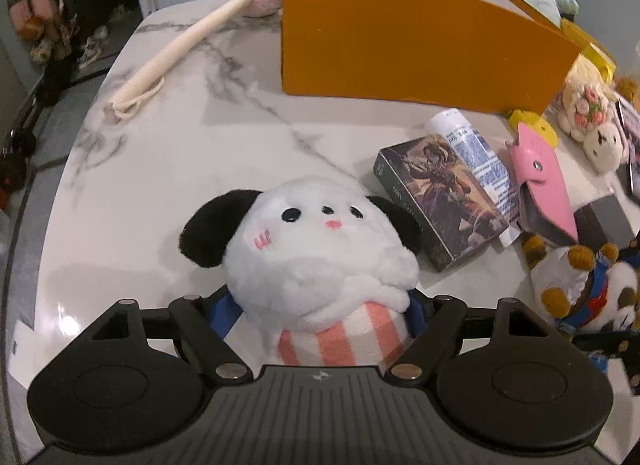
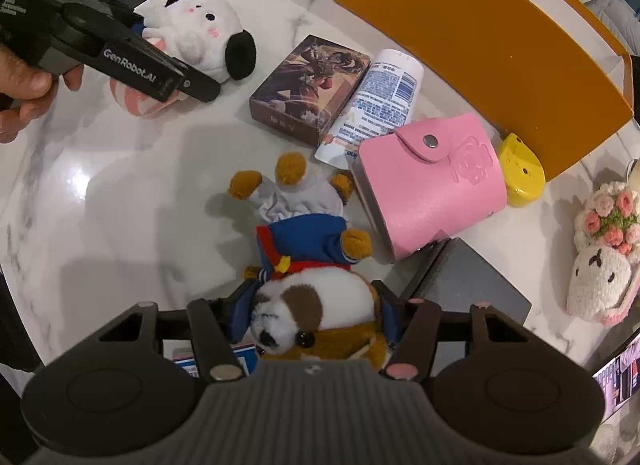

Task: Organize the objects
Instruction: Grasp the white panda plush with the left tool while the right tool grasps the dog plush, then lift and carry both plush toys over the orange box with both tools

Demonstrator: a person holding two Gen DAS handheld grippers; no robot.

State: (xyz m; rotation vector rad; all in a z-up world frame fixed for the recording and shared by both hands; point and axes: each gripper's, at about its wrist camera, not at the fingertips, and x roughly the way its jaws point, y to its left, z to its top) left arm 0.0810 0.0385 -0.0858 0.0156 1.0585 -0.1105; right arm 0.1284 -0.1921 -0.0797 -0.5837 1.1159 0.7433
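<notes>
Now the left gripper [image 1: 320,313] straddles the white plush [image 1: 316,249] on the marble table [image 1: 160,169], jaws wide; whether its pads press I cannot tell. Right gripper [image 2: 316,313] clamps the brown dog plush [image 2: 316,305], beside the pink wallet [image 2: 432,189] and orange box [image 2: 480,45]

White marble-veined tabletop [image 1: 168,153], glossy highlights, grey floor [image 1: 24,249] beyond
</notes>
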